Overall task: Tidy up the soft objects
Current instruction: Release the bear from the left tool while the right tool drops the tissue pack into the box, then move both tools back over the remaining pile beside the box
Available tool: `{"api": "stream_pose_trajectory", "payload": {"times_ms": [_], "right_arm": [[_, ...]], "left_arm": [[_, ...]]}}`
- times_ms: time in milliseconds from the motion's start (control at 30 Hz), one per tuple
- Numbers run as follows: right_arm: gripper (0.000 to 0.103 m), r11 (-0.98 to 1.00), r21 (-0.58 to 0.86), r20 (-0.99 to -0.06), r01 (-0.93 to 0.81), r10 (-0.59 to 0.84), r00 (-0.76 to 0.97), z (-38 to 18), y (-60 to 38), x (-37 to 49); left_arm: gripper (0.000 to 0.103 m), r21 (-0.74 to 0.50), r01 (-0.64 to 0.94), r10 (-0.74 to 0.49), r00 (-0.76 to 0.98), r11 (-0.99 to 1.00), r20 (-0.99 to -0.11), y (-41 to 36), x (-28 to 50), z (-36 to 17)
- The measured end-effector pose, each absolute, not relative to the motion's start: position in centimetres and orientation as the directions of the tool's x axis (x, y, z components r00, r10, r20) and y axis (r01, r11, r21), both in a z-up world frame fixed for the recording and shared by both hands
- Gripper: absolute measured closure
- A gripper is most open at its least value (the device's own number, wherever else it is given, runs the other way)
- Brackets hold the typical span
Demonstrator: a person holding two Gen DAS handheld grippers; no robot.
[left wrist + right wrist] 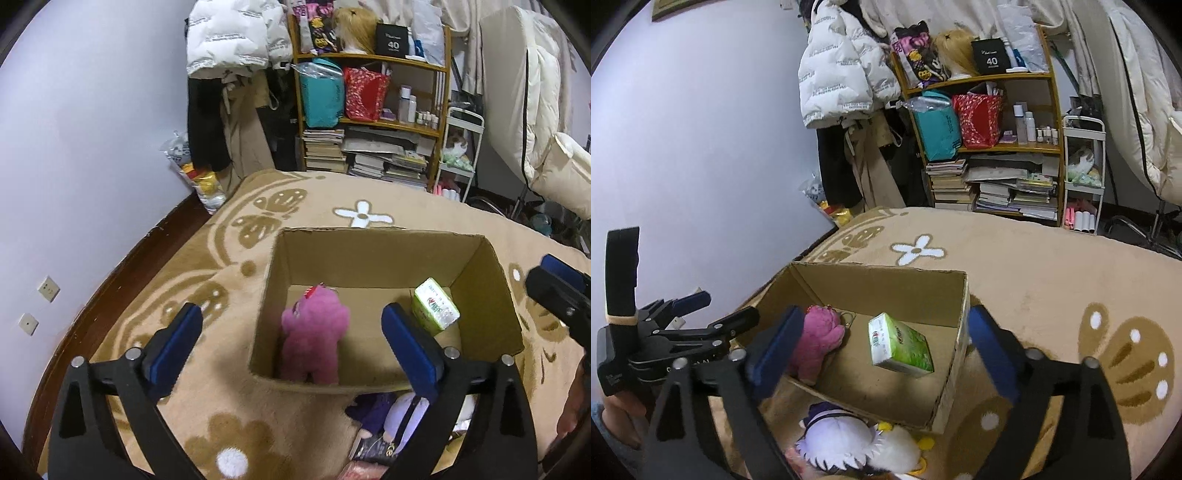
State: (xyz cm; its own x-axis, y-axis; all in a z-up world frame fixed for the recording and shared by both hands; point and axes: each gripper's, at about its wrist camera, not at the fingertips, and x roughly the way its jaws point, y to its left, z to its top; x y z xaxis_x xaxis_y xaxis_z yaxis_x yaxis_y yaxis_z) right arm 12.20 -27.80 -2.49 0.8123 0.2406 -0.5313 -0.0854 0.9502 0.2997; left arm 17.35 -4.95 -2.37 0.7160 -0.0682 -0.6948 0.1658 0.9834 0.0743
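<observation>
Both grippers are hovering spread wide and empty, the left gripper (291, 343) above the cardboard box (369, 254) holding the pink plush (314, 339) and tissue pack (899, 347). The white-haired doll (838, 443) is lying just before the box (likely next): pinch its body squarely, then lift clear of the rim with the right gripper (882, 350).
</observation>
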Motion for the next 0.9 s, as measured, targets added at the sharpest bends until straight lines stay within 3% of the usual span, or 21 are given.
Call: {"api": "stream_pose_trajectory", "payload": {"times_ms": [67, 900], "right_arm": [[0.0, 0.95, 0.301, -0.524, -0.078, 0.233, 0.819, -2.2, -27.9, 11.5], [0.0, 0.95, 0.284, -0.538, -0.132, 0.272, 0.798, -1.8, -25.3, 3.8]], "left_arm": [[0.005, 0.076, 0.152, -0.058, 0.719, 0.985, -0.693, -4.5, 16.8, -2.0], [0.005, 0.054, 0.102, -0.025, 0.648, 0.993, -0.761, -2.0, 6.9, -1.6]]}}
